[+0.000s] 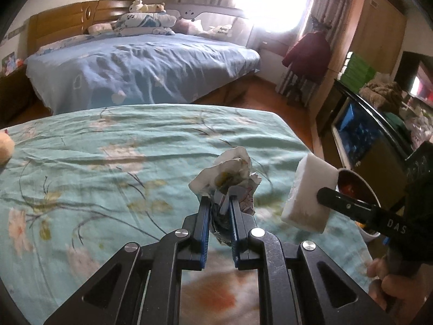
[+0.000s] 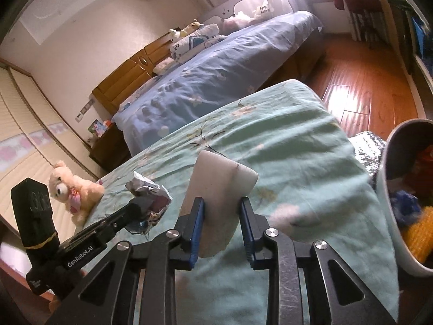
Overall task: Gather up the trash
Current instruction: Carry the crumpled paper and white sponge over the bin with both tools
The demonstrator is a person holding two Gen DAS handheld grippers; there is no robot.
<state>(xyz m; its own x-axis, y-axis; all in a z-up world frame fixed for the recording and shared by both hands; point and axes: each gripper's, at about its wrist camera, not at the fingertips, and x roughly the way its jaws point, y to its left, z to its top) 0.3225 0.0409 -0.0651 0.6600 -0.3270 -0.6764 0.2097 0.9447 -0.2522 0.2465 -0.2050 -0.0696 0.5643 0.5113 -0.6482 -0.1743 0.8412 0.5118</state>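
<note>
Trash is already in both tools, lifted clear of the green flowered bed cover [image 1: 135,146]. Nearest in the left wrist view, the left tool [image 1: 219,203] is clamped tight on a crumpled wrapper [image 1: 230,173], its blue pads [image 1: 206,216] pinching the lower folds while the loose top flares above them. The right tool [image 2: 222,211] grips a white foam block [image 2: 219,189] across its lower part, with most of the block standing up past the pads and only a narrow band held.

Judging from this, the step in hand is the carry to the bin [image 2: 389,162], which stands off the bed's right-hand edge, close to the right tool and already holding coloured odds and ends. To do it well, keep both grips firm and travel level; the foam is light and squashy, so a slack pinch could let it pivot or slip out. Bring the right tool over the bin's mouth first, since it is nearer, and loosen only when the block is well inside the rim. The wrapper should follow the same way; its loose folds may cling to a pad, so a small shake above the bin may be needed.

Farther along the bed, near its left edge, sits a cream teddy bear [image 2: 70,189]; it does not look like trash, so leave it alone. Beyond stands a second bed with a blue sheet [image 1: 140,67].
</note>
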